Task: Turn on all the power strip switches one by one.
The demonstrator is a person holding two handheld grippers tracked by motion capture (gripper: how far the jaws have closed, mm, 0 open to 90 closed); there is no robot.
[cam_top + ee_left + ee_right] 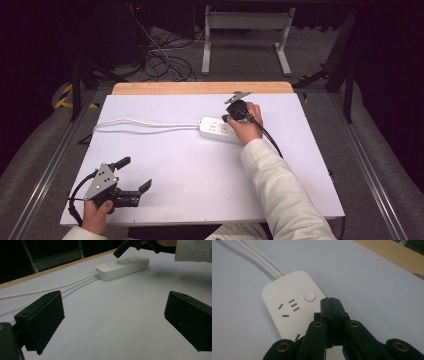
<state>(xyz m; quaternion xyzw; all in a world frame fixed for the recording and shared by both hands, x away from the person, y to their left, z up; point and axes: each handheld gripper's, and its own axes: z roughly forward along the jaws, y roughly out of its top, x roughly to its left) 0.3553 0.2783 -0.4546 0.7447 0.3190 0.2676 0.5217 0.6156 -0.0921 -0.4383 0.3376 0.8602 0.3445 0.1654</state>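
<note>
A white power strip (218,128) lies near the middle back of the white table, its white cable (145,123) running off to the left. My right gripper (226,119) hovers over the strip's cable end, jaws pressed together with nothing between them. In the right gripper view the closed tips (330,300) sit just right of the strip's round button (309,296), close above the strip (287,307). My left gripper (134,173) rests at the table's front left, jaws wide apart and empty. In the left gripper view the fingers (40,320) frame bare table, with the strip (122,267) farther off.
The white table top (200,170) has a wooden strip (200,88) along its far edge. Beyond it stand a white metal frame (245,30) and a tangle of cables (165,62) on the floor. Dark stands flank both sides.
</note>
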